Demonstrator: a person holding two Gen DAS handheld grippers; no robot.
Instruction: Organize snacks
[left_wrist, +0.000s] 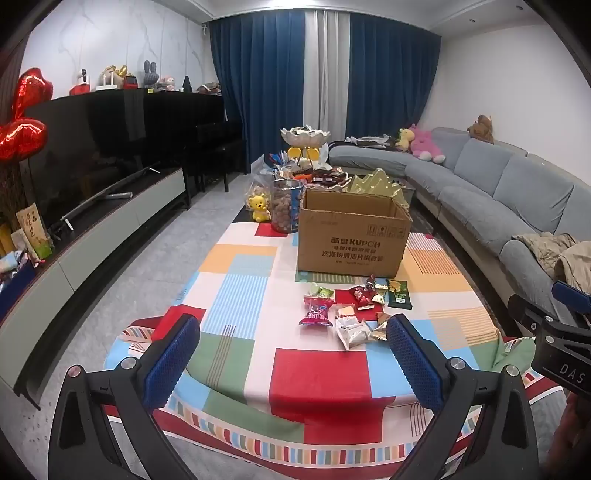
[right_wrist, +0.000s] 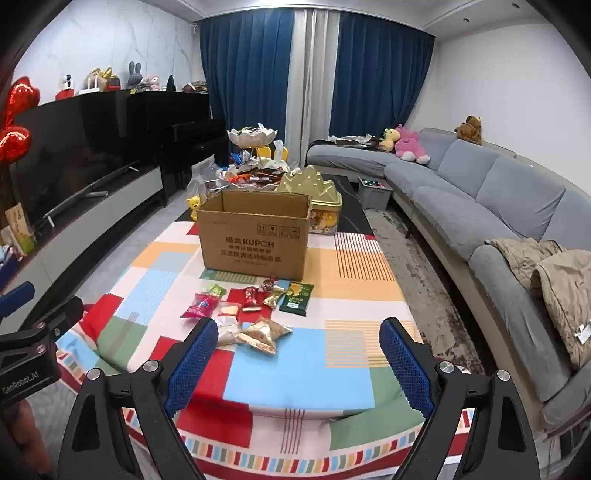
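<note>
Several small snack packets (left_wrist: 351, 310) (right_wrist: 251, 314) lie loose on the colourful tablecloth (left_wrist: 240, 295) (right_wrist: 351, 295), just in front of an open cardboard box (left_wrist: 352, 240) (right_wrist: 255, 236). Among them are a pink packet (left_wrist: 316, 315) (right_wrist: 199, 305), a green packet (left_wrist: 398, 294) (right_wrist: 297, 297) and a silver-gold pouch (left_wrist: 352, 332) (right_wrist: 264, 332). My left gripper (left_wrist: 293, 347) is open and empty, near the table's front edge, short of the packets. My right gripper (right_wrist: 297, 350) is open and empty, also short of them.
Behind the box stand a jar of snacks (left_wrist: 284, 205), a yellow bear toy (left_wrist: 258, 208), a gold tin (right_wrist: 317, 195) and a tiered dish with more snacks (right_wrist: 253, 147). A grey sofa (right_wrist: 480, 206) runs along the right, a TV cabinet (left_wrist: 110, 221) along the left.
</note>
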